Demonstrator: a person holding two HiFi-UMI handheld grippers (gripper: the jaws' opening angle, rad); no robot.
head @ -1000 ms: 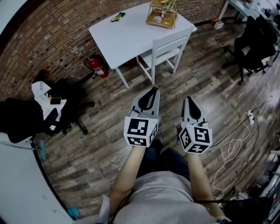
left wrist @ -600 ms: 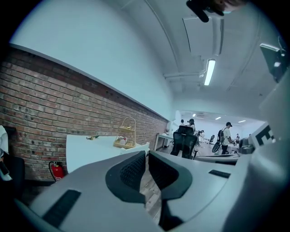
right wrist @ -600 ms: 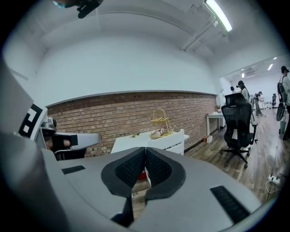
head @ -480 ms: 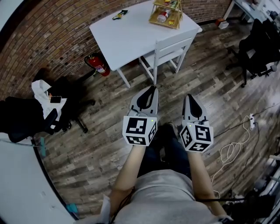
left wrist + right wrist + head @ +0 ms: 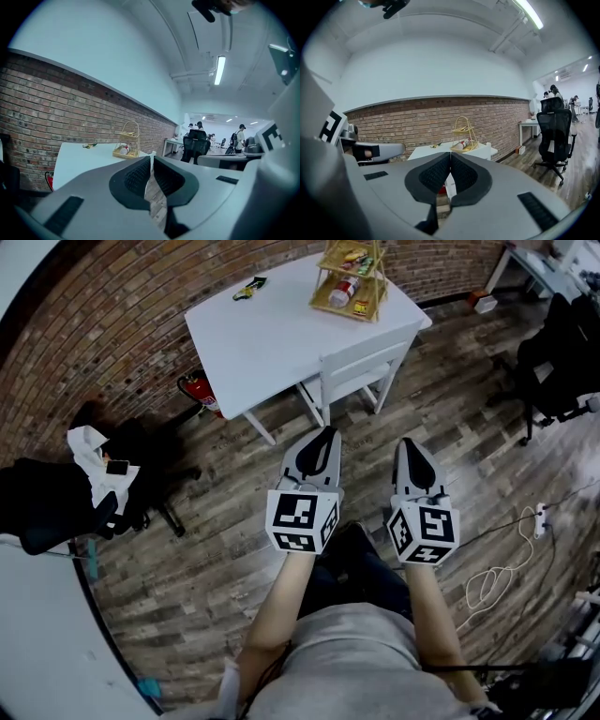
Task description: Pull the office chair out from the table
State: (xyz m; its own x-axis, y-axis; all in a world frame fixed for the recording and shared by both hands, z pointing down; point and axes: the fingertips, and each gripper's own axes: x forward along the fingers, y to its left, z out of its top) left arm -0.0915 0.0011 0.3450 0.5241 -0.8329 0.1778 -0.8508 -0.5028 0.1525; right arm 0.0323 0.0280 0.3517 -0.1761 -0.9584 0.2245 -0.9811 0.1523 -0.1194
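Office chair (image 5: 562, 362) (black) at right edge

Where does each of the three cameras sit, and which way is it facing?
Head view: on the person's head, looking steeply down at white table, white chair; forearms, left gripper, right gripper show.
Left gripper view: on the left gripper, looking along its shut jaws toward the table and wire basket; right gripper at right edge.
Right gripper view: on the right gripper, looking along its shut jaws at brick wall, table, basket; left gripper at left edge.
Shared: all three show table and basket.
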